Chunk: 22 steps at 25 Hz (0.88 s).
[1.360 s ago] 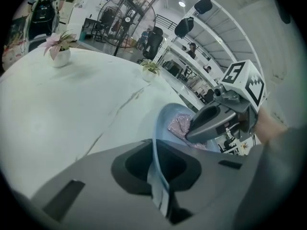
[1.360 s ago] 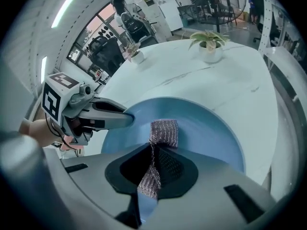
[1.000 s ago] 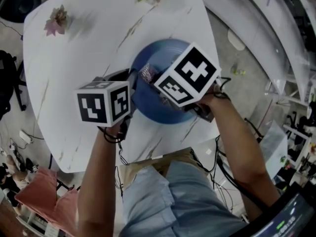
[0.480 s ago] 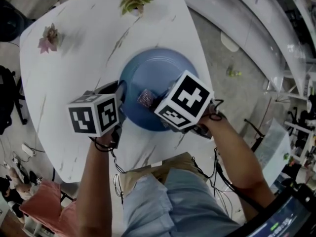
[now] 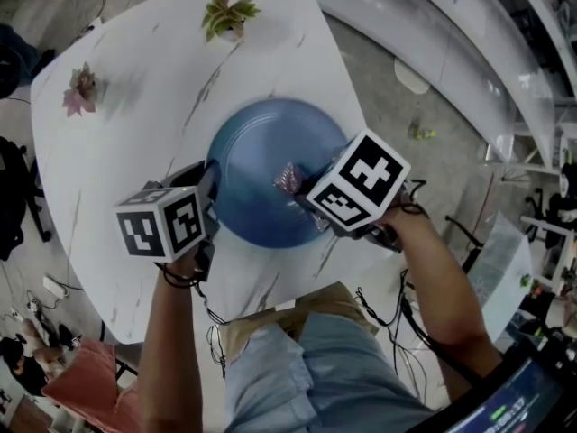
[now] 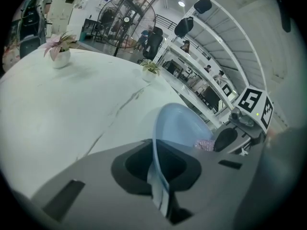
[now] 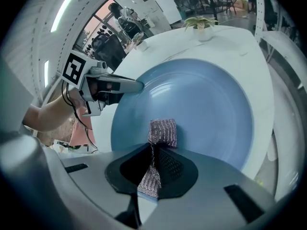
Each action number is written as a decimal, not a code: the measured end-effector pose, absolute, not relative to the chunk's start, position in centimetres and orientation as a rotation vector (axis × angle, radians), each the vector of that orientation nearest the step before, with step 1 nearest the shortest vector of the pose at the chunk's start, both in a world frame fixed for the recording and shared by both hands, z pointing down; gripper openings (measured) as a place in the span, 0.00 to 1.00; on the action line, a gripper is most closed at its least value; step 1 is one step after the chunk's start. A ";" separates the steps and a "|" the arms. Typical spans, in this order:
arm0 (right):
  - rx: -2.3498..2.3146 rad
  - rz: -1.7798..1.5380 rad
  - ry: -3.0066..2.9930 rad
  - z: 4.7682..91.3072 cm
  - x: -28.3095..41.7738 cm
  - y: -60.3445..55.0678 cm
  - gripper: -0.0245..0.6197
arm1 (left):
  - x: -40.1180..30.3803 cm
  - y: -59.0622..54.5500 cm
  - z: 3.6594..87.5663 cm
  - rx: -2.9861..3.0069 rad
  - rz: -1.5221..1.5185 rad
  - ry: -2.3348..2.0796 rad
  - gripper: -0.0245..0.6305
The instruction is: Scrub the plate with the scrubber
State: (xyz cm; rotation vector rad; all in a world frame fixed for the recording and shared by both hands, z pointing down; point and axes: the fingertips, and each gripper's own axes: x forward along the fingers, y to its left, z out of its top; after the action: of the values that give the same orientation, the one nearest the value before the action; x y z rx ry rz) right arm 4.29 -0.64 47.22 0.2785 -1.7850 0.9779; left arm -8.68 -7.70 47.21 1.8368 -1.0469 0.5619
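A round blue plate (image 5: 270, 170) lies on the white marble table (image 5: 144, 124). My left gripper (image 5: 209, 192) is shut on the plate's left rim (image 6: 156, 162), which runs edge-on between its jaws. My right gripper (image 5: 302, 188) is shut on a silvery mesh scrubber (image 7: 160, 133); the scrubber's free end rests on the plate's inner face (image 7: 201, 109), right of centre in the head view (image 5: 287, 179). In the right gripper view the left gripper (image 7: 136, 86) shows at the plate's far left edge.
Two small potted plants stand on the table, a green one (image 5: 225, 14) at the far edge and a pink one (image 5: 79, 88) at the left. The table's right edge (image 5: 361, 106) drops to the floor. A person's legs (image 5: 325, 368) are below the near edge.
The scrubber and right gripper have slid rightward across the plate. The left gripper has kept its grip on the rim.
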 end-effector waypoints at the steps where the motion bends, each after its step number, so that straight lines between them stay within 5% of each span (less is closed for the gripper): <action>1: 0.290 0.973 -1.779 47.2 4.7 -0.9 0.11 | -8.6 -7.7 47.2 1.837 0.563 -1.045 0.07; 22: 0.340 0.829 -1.827 47.2 2.8 -8.3 0.11 | -8.5 -7.6 47.3 1.835 0.569 -1.037 0.07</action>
State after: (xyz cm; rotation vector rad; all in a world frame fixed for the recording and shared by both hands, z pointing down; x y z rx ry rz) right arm 2.78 -8.34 47.19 0.3401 -1.8266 0.8286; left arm -8.54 -7.61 47.27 1.8345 -1.0365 0.5695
